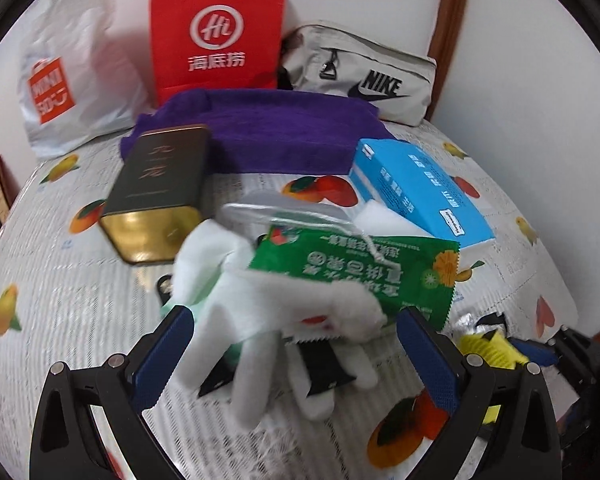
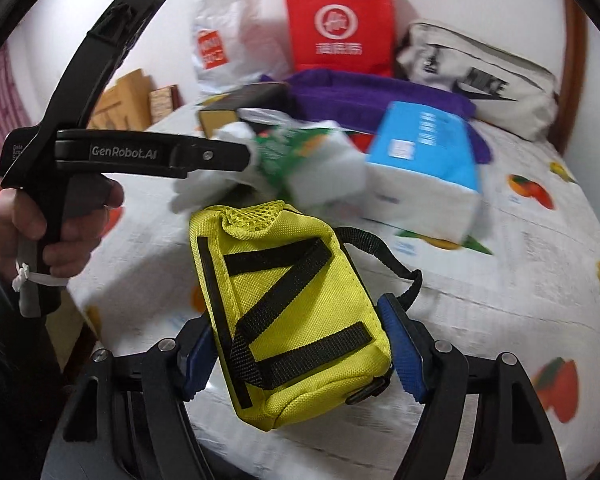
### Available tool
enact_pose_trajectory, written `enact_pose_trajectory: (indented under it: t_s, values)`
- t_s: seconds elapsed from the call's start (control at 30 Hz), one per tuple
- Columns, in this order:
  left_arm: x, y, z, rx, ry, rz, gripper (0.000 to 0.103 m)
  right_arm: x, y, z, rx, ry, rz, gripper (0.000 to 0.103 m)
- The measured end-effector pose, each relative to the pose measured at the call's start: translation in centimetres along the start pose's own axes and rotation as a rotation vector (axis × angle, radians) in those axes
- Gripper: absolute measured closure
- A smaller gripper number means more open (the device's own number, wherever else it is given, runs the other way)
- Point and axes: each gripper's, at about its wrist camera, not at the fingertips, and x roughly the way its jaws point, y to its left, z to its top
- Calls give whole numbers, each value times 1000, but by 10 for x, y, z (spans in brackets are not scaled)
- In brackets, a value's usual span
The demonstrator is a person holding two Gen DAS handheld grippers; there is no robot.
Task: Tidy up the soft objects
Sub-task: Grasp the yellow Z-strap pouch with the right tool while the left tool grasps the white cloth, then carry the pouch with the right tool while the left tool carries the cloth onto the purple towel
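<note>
My right gripper [image 2: 300, 360] is clamped on the yellow pouch [image 2: 288, 312], my left gripper [image 1: 296, 352] stands apart around the white glove [image 1: 268, 320]; sorting barely begun.

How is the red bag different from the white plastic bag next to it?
The red bag stands upright with flat, stiff-looking sides; the white plastic bag slumps and looks crinkly. The red bag has a white round logo with writing under it; the white plastic bag has an orange square logo. In the left wrist view the red bag stands behind the purple towel, and the white plastic bag sits left of it. Both stand at the back by the wall.
</note>
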Motion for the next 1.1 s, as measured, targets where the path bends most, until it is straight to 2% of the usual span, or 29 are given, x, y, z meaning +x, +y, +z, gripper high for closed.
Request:
enact_pose_trajectory:
  t_s: [0.07, 0.13, 0.23, 0.43, 0.8, 1.1]
  values:
    - [7, -4, 3, 22, 8, -5, 12, 1, -9, -1, 11, 2, -31, 30]
    - [13, -6, 4, 35, 25, -20, 49, 3, -18, -2, 34, 7, -42, 30]
    - [18, -2, 1, 23, 52, -62, 78, 7, -30, -2, 67, 16, -49, 30]
    - [-8, 13, -6, 1, -1, -53, 81, 9, -36, -1, 92, 13, -59, 30]
    - [-36, 57, -18, -76, -14, 31, 81, 11, -42, 11, 134, 42, -101, 30]
    - [-49, 79, -1, -119, -42, 50, 81, -19, -40, 36, 112, 3, -98, 30]
